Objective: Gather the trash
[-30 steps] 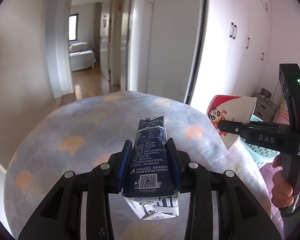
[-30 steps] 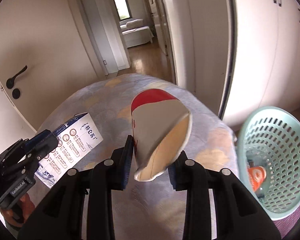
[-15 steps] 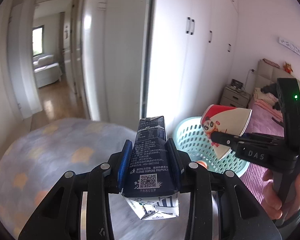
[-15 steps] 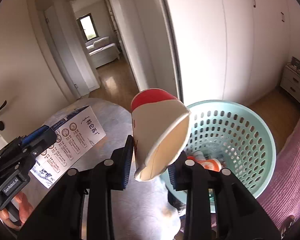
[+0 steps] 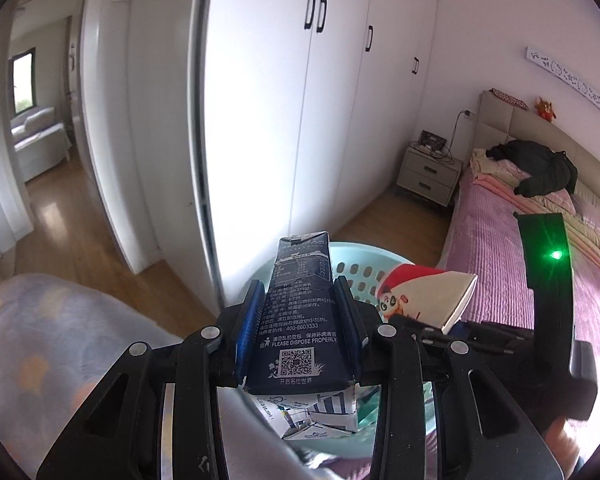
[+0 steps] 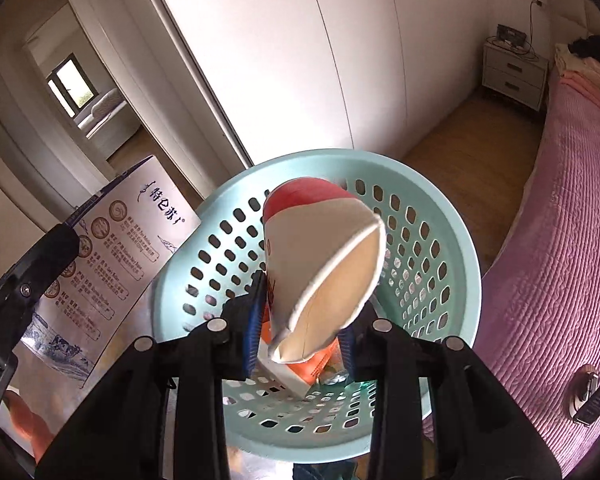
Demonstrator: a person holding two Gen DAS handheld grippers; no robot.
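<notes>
My left gripper (image 5: 300,320) is shut on a dark blue milk carton (image 5: 300,320), held over the near edge of a mint green perforated basket (image 5: 356,268). My right gripper (image 6: 300,320) is shut on a squashed red and white paper cup (image 6: 324,264), held directly above the basket (image 6: 432,248). The carton's white side (image 6: 116,264) shows at the left of the right wrist view, and the cup (image 5: 424,296) shows at the right of the left wrist view. Orange and white trash (image 6: 304,372) lies in the basket.
A pink bed (image 5: 512,264) is to the right, with a nightstand (image 5: 428,176) beyond it. White wardrobe doors (image 5: 300,120) stand behind the basket. A patterned grey rug (image 5: 40,340) lies at the left. An open doorway (image 5: 36,120) leads to another room.
Both grippers have swung right from the rug to the basket, still holding carton and cup. The cup now hangs over the basket's inside.
</notes>
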